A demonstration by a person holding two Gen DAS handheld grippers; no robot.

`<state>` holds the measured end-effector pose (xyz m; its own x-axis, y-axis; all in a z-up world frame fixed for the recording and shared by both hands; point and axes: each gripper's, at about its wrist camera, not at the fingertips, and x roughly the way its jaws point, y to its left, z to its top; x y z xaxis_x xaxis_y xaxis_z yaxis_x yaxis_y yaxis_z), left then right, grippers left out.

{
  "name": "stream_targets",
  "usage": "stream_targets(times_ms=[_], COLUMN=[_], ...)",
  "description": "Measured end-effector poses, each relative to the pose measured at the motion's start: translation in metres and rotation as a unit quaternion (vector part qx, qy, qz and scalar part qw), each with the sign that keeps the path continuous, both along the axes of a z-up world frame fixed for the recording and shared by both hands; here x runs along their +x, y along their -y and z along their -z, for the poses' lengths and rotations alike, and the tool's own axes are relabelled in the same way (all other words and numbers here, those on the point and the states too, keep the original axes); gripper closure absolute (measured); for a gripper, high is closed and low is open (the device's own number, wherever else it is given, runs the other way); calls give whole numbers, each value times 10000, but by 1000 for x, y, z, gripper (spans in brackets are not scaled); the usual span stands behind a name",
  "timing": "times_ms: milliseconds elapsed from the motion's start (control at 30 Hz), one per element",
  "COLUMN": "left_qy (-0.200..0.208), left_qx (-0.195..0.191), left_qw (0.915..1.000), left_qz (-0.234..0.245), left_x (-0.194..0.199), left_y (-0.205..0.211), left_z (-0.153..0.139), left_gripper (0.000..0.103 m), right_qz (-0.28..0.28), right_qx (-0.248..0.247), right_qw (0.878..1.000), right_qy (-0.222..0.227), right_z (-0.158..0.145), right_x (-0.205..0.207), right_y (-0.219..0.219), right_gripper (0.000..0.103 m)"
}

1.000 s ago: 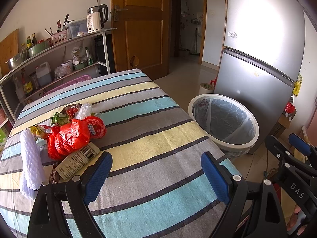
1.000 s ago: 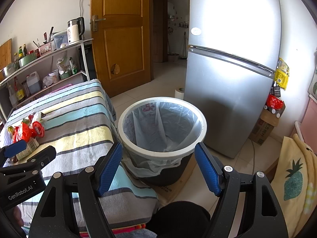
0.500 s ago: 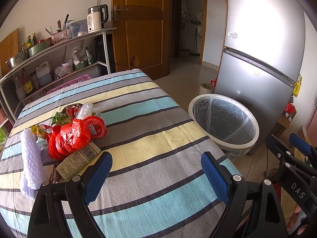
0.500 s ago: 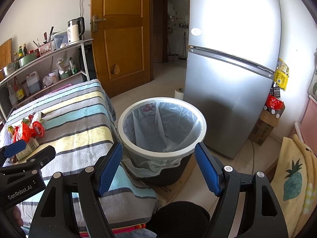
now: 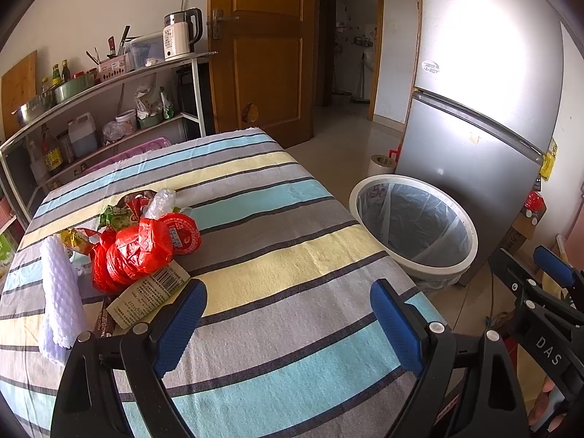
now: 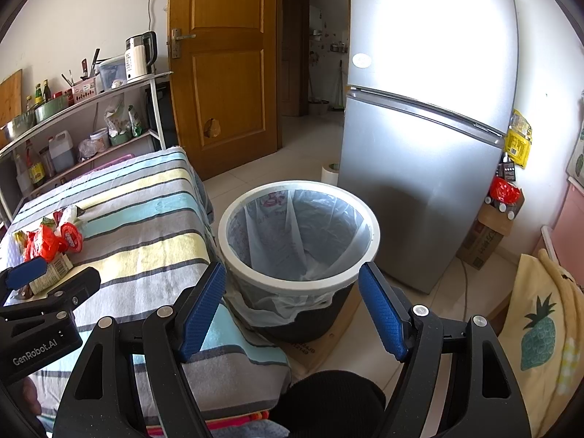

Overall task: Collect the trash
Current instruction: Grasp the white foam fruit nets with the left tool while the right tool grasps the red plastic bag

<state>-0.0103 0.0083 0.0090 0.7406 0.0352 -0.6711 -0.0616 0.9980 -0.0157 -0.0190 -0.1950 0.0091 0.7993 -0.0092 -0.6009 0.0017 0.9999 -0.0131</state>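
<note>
a: what has changed over the last second?

b: almost nothing. both views match the earlier ones nearly line for line. the left gripper (image 5: 288,306) hovers over the striped desk (image 5: 277,248) as it did, jaws spread wide with nothing between them. the right gripper (image 6: 292,304) is just as it was, jaws wide apart and empty, looking down at the trash bin (image 6: 299,281).

a: and the trash itself?

b: untouched. it sits in one heap near the left side of the desk: a red plastic bag (image 5: 135,252) in the middle, a round red lid (image 5: 181,234) touching it, a green wrapper (image 5: 118,215) and a clear crumpled bag (image 5: 159,202) behind, a paper label with a barcode (image 5: 148,297) in front, and a white foam net (image 5: 62,292) beside it. the heap is just ahead and left of the left gripper's left finger.

a: the bin?

b: on the floor beside the desk's corner, in front of the fridge (image 6: 419,182), lined with a clear bag. i can see no trash inside it.

a: so where does that leave the task?

b: i'd say at the very start. the stillness reads as a pause before the first reach, likely by the left gripper, which is nearer the heap.
</note>
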Motion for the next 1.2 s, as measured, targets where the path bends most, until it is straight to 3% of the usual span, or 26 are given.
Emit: stream_targets(times_ms=[267, 467, 633, 867, 1200], left_qy=[57, 142, 202, 178, -112], left_qx=[45, 35, 83, -87, -464], left_qw=[10000, 9992, 9952, 9841, 9754], left_qz=[-27, -373, -953, -1766, -2153], left_x=[-9, -32, -58, -89, -100], left_y=[-10, -44, -91, -160, -220], left_z=[-1, -7, -11, -9, 8], left_gripper=[11, 11, 11, 11, 11], right_qz=[-136, -601, -1402, -2064, -2971], right_qx=[102, 325, 650, 736, 690], right_qw=[9999, 9977, 9878, 9752, 9511], right_qy=[-9, -3, -165, -305, -490], right_z=[-1, -2, 2, 5, 9], right_x=[0, 4, 10, 17, 23], right_y=[-2, -16, -50, -102, -168], right_gripper=[28, 27, 27, 27, 28])
